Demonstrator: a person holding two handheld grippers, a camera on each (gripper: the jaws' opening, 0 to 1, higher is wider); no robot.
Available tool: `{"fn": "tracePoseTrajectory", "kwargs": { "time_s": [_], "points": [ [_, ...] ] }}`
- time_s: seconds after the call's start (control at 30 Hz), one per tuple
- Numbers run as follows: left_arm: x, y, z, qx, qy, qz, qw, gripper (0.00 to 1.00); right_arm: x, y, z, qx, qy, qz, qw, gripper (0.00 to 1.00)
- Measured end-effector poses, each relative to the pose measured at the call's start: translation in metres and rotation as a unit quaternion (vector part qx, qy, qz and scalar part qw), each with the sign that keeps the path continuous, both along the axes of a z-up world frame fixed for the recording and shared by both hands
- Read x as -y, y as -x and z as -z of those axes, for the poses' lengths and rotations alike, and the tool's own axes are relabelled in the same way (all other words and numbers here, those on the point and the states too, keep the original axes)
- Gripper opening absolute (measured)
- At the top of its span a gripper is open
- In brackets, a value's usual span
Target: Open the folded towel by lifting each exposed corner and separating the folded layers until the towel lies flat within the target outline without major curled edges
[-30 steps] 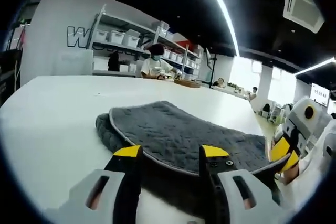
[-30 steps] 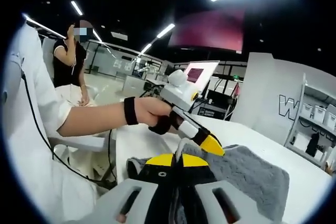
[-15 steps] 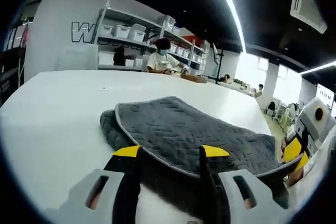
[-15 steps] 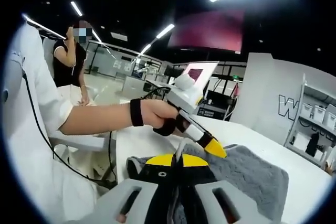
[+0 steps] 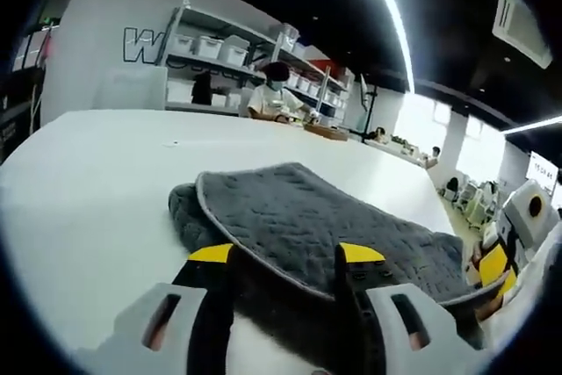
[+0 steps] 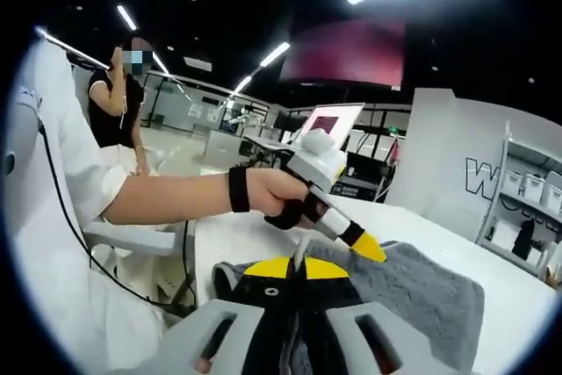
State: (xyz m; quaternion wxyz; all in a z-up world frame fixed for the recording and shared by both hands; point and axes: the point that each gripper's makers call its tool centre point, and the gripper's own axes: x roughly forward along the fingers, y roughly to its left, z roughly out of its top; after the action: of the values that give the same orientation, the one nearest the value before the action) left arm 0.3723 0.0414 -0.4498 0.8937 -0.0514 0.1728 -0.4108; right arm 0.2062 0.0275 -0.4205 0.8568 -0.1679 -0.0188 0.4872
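Since the earlier frames, we see in the right gripper view that the left gripper (image 6: 367,248) has moved a little to the right and lower, closer to the towel (image 6: 413,292), while the hand (image 6: 274,195) holding it has followed. In the left gripper view the towel (image 5: 325,226) sits slightly nearer and the whole scene has shifted, which comes from the camera. The left gripper (image 5: 285,256) has its jaws clearly apart, with nothing between them; the grey towel's pale edge runs just beyond and between the two yellow tips, and the folded cloth spreads ahead of them on the white table (image 5: 97,182). The right gripper (image 6: 293,267) has its jaws pressed together on the towel's edge, which comes out between the yellow tips and lifts the near layer. At the far right of the left gripper view we see the right gripper (image 5: 492,265) holding that same border. Behind the towel stand shelves (image 5: 237,50) with bins, and a person (image 5: 270,98) sits there.
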Motion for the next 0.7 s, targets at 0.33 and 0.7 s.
{"fn": "tracePoseTrajectory", "kwargs": {
  "time_s": [0.33, 0.7],
  "points": [
    [0.008, -0.005, 0.005, -0.016, 0.005, 0.005, 0.9998, 0.38, 0.001, 0.001, 0.001, -0.001, -0.002, -0.001, 1.0, 0.0],
    [0.017, -0.015, 0.008, -0.026, 0.014, 0.002, 0.9996, 0.37, 0.002, 0.002, 0.003, -0.003, -0.002, -0.001, 1.0, 0.0]
  ]
}}
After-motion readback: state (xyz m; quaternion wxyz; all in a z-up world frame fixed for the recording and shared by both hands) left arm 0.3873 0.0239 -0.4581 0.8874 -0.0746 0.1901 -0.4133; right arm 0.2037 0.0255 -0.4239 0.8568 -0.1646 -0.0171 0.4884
